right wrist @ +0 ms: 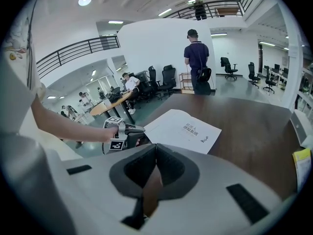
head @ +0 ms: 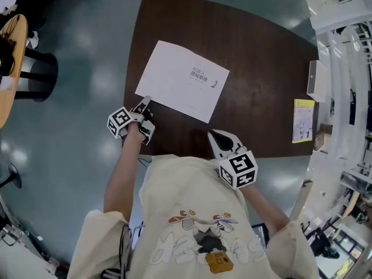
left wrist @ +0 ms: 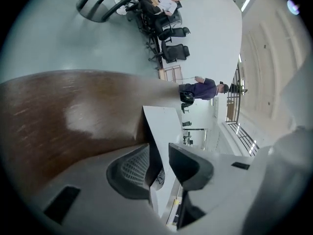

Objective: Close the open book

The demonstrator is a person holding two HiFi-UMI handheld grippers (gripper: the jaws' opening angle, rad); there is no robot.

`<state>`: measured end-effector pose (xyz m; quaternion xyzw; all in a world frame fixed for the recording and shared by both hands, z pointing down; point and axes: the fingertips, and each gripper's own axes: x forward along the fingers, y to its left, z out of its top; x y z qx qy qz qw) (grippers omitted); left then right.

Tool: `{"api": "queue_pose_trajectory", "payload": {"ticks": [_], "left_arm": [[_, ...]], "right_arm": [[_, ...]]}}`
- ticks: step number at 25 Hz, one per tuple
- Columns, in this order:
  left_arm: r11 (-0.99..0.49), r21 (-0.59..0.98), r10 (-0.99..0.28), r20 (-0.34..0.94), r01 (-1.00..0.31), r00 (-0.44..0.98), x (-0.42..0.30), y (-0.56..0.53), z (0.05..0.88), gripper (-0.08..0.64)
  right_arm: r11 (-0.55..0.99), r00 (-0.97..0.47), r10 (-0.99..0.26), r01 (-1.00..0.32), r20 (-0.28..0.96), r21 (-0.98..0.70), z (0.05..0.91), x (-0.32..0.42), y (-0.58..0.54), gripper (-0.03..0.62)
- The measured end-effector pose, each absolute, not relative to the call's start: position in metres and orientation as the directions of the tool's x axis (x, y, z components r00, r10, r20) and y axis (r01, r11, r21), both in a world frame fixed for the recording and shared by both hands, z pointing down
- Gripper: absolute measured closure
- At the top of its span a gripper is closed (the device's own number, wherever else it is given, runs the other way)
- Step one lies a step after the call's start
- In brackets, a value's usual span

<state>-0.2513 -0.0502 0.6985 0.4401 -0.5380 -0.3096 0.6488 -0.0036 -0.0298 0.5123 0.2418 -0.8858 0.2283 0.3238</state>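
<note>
Your shirt [head: 192, 214] hides the table's [head: 261, 97] near edge; the book's [head: 182, 80] cover print is too small to read, and your left gripper's [left wrist: 159, 152] jaws hide part of its near corner.

Dark brown wood worktop [head: 267, 45] on a glossy grey-blue floor [head: 81, 74]. Round wooden table [head: 10, 63] on a black pedestal at left. White walls, mezzanine railing [right wrist: 73, 50], ceiling lights [right wrist: 84, 0]. Black office chairs [right wrist: 168, 77] near a long table [right wrist: 105, 106]. A standing person [right wrist: 196, 58] in a dark shirt is beyond the worktop.

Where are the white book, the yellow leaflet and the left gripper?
White book [head: 182, 81], head view, middle of its cover.
Yellow leaflet [head: 303, 120], head view, its middle.
Left gripper [head: 145, 105], head view, between its fingertips.
</note>
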Motion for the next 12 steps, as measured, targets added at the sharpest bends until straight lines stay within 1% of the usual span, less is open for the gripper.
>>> {"api": "queue_pose_trajectory", "payload": {"ticks": [6,7,10,12], "left_arm": [[0.416,0.907,-0.878,0.419,-0.063,0.231,-0.259,-0.065,0.698,0.437],[0.418,0.905,-0.876,0.423,-0.073,0.233,-0.260,-0.065,0.697,0.447],[0.424,0.899,-0.868,0.438,-0.111,0.234,-0.261,-0.064,0.695,0.519],[0.416,0.900,-0.869,0.436,-0.130,0.234,-0.260,-0.062,0.693,0.528]], "right_arm": [[0.770,-0.665,-0.296,-0.591,0.685,-0.241,0.512,-0.003,-0.032,0.586],[0.770,-0.666,-0.296,-0.590,0.684,-0.241,0.511,-0.004,-0.032,0.586],[0.771,-0.671,-0.296,-0.588,0.680,-0.244,0.510,-0.007,-0.031,0.586],[0.772,-0.672,-0.295,-0.587,0.679,-0.245,0.511,-0.007,-0.029,0.586]]}}
